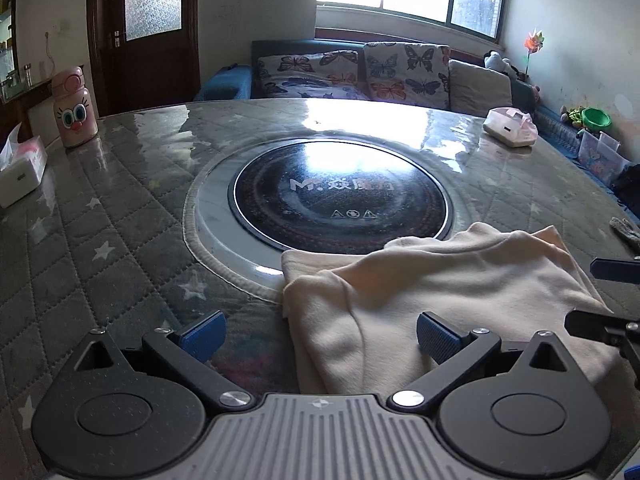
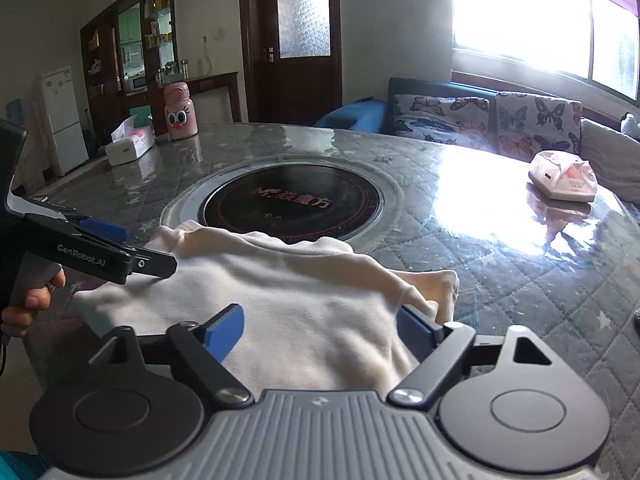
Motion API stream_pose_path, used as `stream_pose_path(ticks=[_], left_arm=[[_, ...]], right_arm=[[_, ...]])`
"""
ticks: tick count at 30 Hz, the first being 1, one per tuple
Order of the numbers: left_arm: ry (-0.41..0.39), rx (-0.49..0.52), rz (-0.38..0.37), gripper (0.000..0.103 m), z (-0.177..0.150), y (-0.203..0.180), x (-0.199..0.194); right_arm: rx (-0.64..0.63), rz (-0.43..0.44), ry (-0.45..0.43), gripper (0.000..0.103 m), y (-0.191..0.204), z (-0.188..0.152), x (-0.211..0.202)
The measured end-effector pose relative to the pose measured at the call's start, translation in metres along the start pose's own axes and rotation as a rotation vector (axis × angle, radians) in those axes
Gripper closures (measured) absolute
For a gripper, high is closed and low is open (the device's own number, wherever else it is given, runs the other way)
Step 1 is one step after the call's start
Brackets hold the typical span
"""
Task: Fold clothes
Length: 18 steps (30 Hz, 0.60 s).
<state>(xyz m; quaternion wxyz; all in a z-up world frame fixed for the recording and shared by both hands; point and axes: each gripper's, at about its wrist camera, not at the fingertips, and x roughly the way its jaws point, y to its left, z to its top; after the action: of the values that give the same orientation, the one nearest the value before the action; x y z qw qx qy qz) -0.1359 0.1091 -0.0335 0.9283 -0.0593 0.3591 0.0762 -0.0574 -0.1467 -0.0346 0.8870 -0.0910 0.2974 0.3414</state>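
Both grippers' fingers (image 1: 202, 336) gape wide and hold nothing above the cream garment (image 1: 440, 300); tissue box (image 2: 130, 146) shows tissue.

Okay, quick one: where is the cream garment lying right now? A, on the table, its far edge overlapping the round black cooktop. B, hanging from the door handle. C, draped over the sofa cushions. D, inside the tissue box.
A: the cream garment lies on the quilted table, its far edge over the near rim of the round black cooktop.
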Motion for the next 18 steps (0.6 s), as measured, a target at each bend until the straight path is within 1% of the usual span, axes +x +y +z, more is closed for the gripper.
stream_pose_path(ticks=[2,5,10,13,18], left_arm=[[-0.008,0.004,-0.003,0.0,-0.001,-0.002,-0.004],[-0.016,0.016,0.001,0.0,-0.001,-0.003,-0.009],[-0.018,0.034,0.04,0.0,-0.004,-0.007,-0.017],[-0.022,0.038,0.014,0.0,-0.007,-0.01,-0.023],[-0.028,0.037,-0.006,0.0,-0.011,-0.015,-0.032]], right_arm=[[-0.001,-0.003,-0.006,0.012,0.002,-0.001,-0.003],[-0.008,-0.011,-0.012,0.009,0.006,-0.004,-0.008],[-0.029,-0.014,-0.024,0.006,0.014,-0.008,-0.017],[-0.046,-0.015,-0.027,0.005,0.02,-0.01,-0.021],[-0.062,-0.02,-0.042,0.004,0.027,-0.012,-0.029]])
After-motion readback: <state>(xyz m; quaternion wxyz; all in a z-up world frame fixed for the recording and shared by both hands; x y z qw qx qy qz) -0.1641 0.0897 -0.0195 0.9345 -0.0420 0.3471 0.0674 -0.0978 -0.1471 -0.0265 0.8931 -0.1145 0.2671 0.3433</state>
